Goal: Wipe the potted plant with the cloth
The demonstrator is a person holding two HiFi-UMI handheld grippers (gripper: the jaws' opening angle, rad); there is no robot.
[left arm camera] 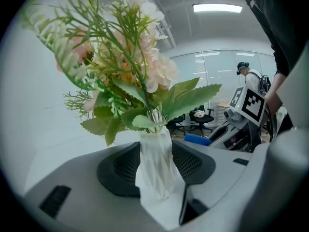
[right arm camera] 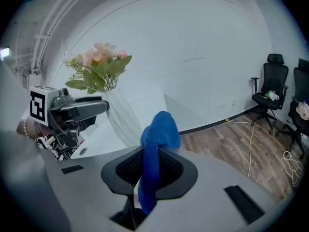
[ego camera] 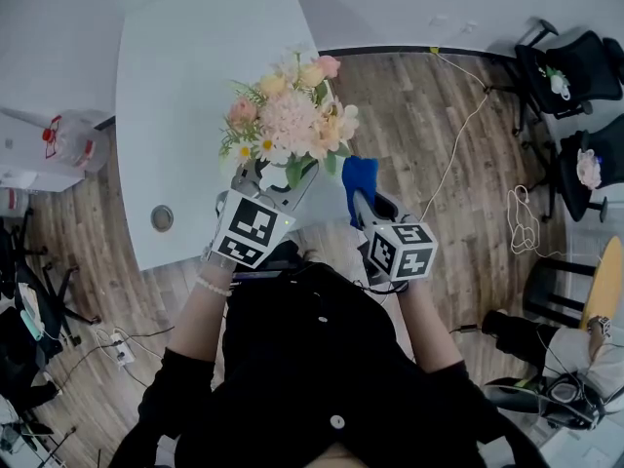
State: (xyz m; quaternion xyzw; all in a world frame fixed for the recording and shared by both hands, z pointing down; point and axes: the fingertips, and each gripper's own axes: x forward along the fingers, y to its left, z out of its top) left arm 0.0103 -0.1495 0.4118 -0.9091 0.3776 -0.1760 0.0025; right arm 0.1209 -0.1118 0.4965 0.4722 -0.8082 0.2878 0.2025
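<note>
The potted plant is a bunch of pink, peach and white artificial flowers in a white ribbed vase. My left gripper is shut on the vase's body, upright between both pads, over the white table's near edge. In the left gripper view the leaves rise straight above the jaws. My right gripper is just right of the flowers, shut on a blue cloth. The cloth sticks up from the jaws, close to the leaves; contact is unclear.
A round cable hole lies in the table near its front edge. Black office chairs and loose cables are on the wood floor to the right. Another person sits low at the right. Clutter stands left of the table.
</note>
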